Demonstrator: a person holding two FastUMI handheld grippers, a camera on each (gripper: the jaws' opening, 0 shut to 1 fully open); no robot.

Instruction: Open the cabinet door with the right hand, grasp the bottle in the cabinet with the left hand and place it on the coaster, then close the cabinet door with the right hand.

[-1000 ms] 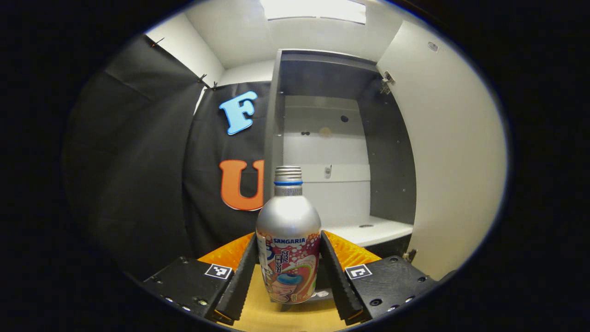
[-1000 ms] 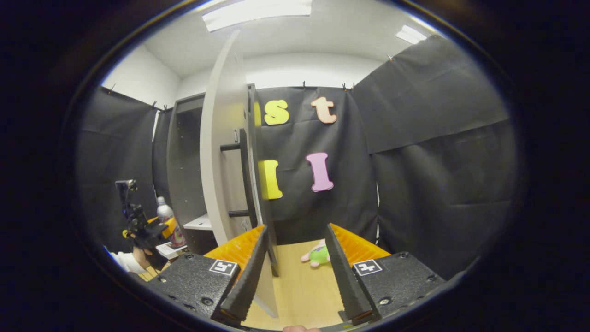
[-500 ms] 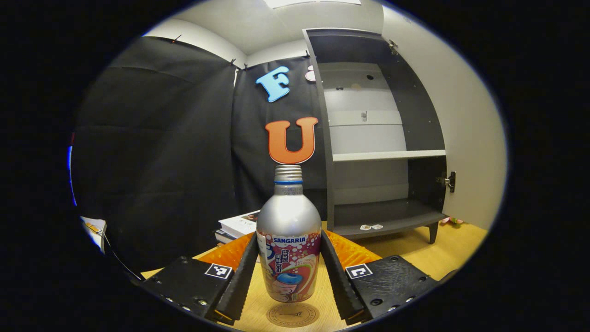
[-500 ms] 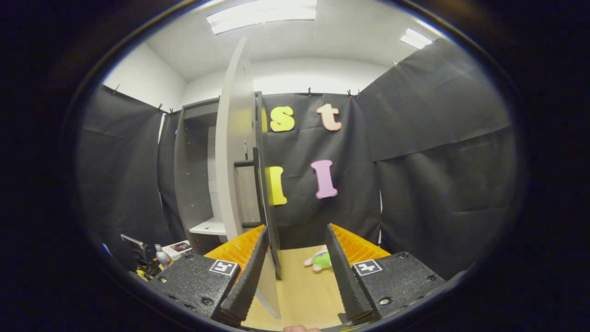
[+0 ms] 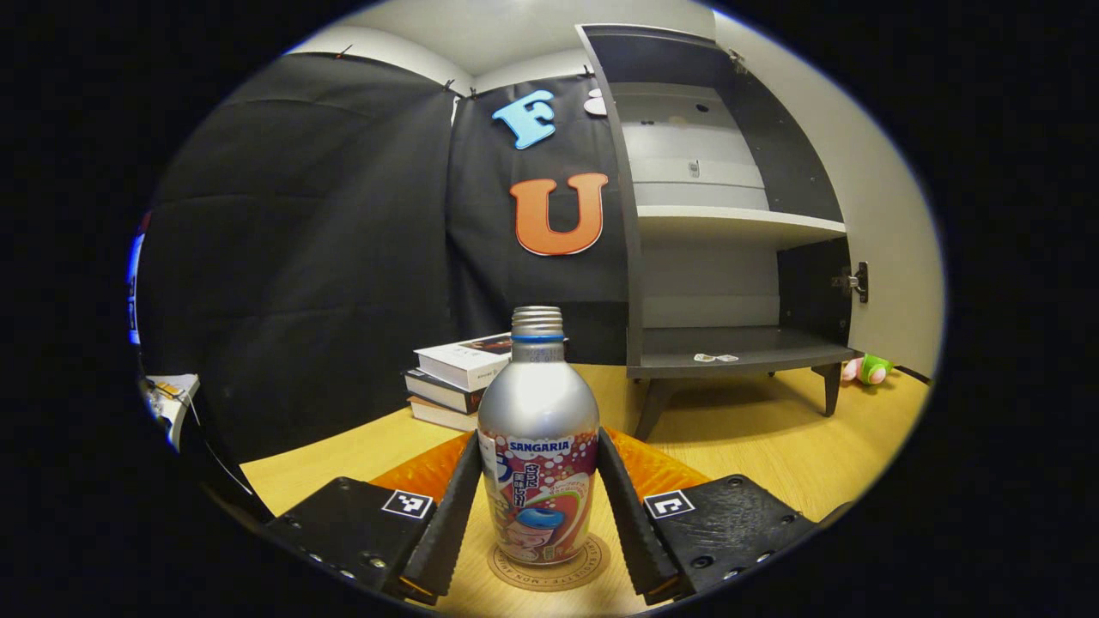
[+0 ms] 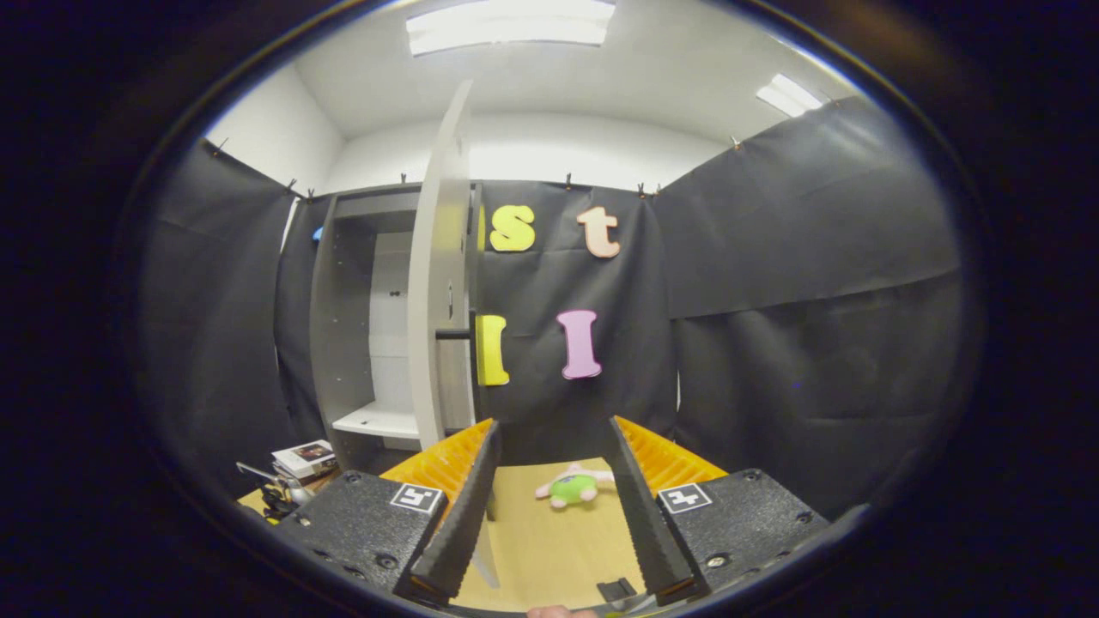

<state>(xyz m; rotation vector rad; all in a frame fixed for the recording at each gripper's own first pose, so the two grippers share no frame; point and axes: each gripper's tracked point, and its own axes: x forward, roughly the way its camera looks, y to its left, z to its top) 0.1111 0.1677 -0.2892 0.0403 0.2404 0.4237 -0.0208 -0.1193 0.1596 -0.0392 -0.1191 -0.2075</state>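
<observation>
1. Left gripper (image 5: 538,506): both fingers press the sides of the bottle (image 5: 537,438), which stands upright on the round coaster (image 5: 548,566) at 6 o'clock in the left gripper view.
2. Cabinet (image 5: 730,215), at 1 to 3 o'clock in the same view: open, its shelves bare of bottles. A stack of books (image 5: 459,373) lies on the table (image 5: 773,446) at 9 o'clock from the bottle.
3. Right gripper (image 6: 549,506): fingers spread apart with nothing between them, near the free edge of the cabinet door (image 6: 438,257) but not touching it. The door stands wide open at 11 o'clock; a plush toy (image 6: 573,487) lies on the table beyond the fingers.
4. Progress, as judged: door opened, bottle taken out and brought to the coaster. Remaining: release the bottle, withdraw the left gripper, push the door shut with the right.
</observation>
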